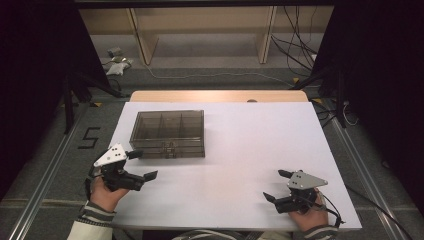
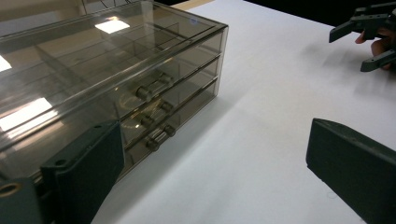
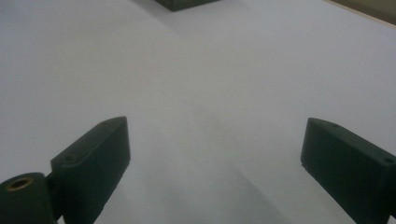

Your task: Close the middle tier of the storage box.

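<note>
A smoky clear plastic drawer box (image 1: 168,132) lies on the white table sheet (image 1: 240,150), left of centre; its small knobs (image 2: 154,112) face the near edge. My left gripper (image 1: 142,165) is open at the table's left front, just in front of the box's near left corner, with nothing between its jaws. In the left gripper view the box (image 2: 93,84) sits close ahead on the left. My right gripper (image 1: 277,185) is open at the right front, over bare sheet, well away from the box. A corner of the box (image 3: 187,3) shows far off in the right gripper view.
The sheet covers a wooden table whose far edge (image 1: 215,96) is bare. Beyond it stand wooden shelf legs (image 1: 145,45) and loose cables (image 1: 295,50) on the floor. Dark stands (image 1: 70,95) flank the table. The other gripper (image 2: 369,32) appears far right in the left gripper view.
</note>
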A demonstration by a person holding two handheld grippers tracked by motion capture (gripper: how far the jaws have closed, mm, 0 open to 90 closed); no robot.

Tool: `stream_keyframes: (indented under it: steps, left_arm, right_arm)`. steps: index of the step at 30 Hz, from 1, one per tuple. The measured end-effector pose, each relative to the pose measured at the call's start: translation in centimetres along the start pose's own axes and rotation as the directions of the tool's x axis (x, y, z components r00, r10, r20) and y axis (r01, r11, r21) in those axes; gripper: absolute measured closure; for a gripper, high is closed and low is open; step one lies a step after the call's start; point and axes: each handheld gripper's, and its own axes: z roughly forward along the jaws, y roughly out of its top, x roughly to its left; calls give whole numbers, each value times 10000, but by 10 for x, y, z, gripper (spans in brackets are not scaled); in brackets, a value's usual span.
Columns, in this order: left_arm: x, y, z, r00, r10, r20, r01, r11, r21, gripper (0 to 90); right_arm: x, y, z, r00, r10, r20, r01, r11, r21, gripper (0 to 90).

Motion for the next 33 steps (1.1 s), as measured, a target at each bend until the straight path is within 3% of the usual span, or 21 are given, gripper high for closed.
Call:
stream_keyframes:
  steps: [6,10,20,25,29,33]
  left_arm:
    - [5,-21,-1,9996,-293,50,294,9991,-291,0]
    - [7,-34,1,9991,-432,32,433,9988,-225,0]
    - [5,-49,2,9994,-240,-267,235,9996,-171,0]
    - [8,-56,3,9990,-344,-274,338,9992,-216,0]
    - [8,-59,4,9990,-402,-201,402,9992,14,0]
    - [7,-68,3,9976,-635,-281,629,9977,-250,0]
  right_arm:
    - [0,0,0,10000,3,-3,-3,10000,-3,93]
    - [0,0,0,10000,6,1,-6,10000,6,92]
    - [0,0,0,10000,-17,-3,17,10000,-8,93]
    - [0,0,0,10000,-27,1,27,10000,-1,92]
    - [0,0,0,10000,-18,-5,18,10000,4,92]
    - [0,0,0,10000,-18,-5,18,10000,7,92]
